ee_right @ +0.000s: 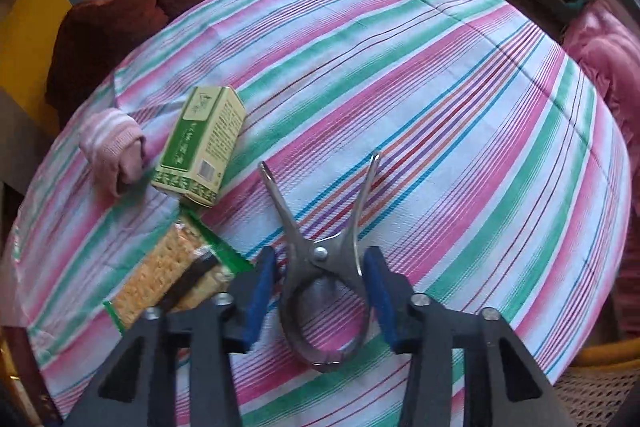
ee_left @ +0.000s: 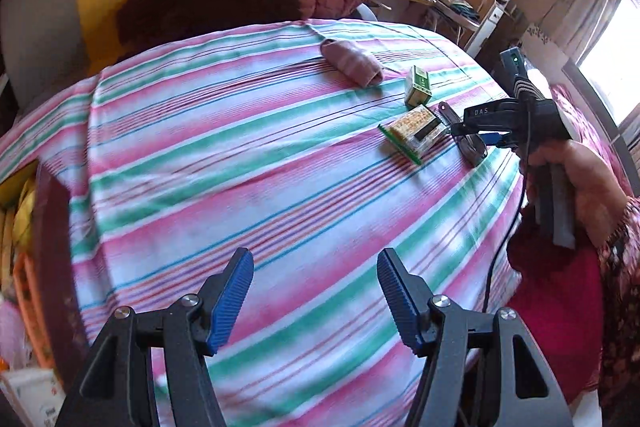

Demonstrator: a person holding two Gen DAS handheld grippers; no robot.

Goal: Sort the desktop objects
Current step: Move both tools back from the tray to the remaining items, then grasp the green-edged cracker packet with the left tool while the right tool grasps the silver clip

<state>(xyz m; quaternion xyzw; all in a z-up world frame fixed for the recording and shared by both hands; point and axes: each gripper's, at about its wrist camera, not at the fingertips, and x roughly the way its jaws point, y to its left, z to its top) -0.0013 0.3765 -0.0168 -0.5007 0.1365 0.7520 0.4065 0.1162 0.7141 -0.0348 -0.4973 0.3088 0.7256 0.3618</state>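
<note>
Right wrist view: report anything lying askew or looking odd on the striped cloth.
The metal scissors lie with blades spread wide, handle loop between the right gripper fingers. The green box lies tipped on its side, touching the cracker packet. Nothing looks spilled or damaged.

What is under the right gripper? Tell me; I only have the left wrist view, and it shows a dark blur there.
Observer: Metal scissors. Their loop handle lies between the right gripper's blue pads, flat on the striped cloth.
Operator: Say whether the pads are gripping it.
Observer: Too close to call. Each pad stands right beside the loop, but contact is unclear.
Operator: Report the blades.
Observer: Spread in a V, tips pointing away from the gripper, over bare cloth and clear of the green box.
</note>
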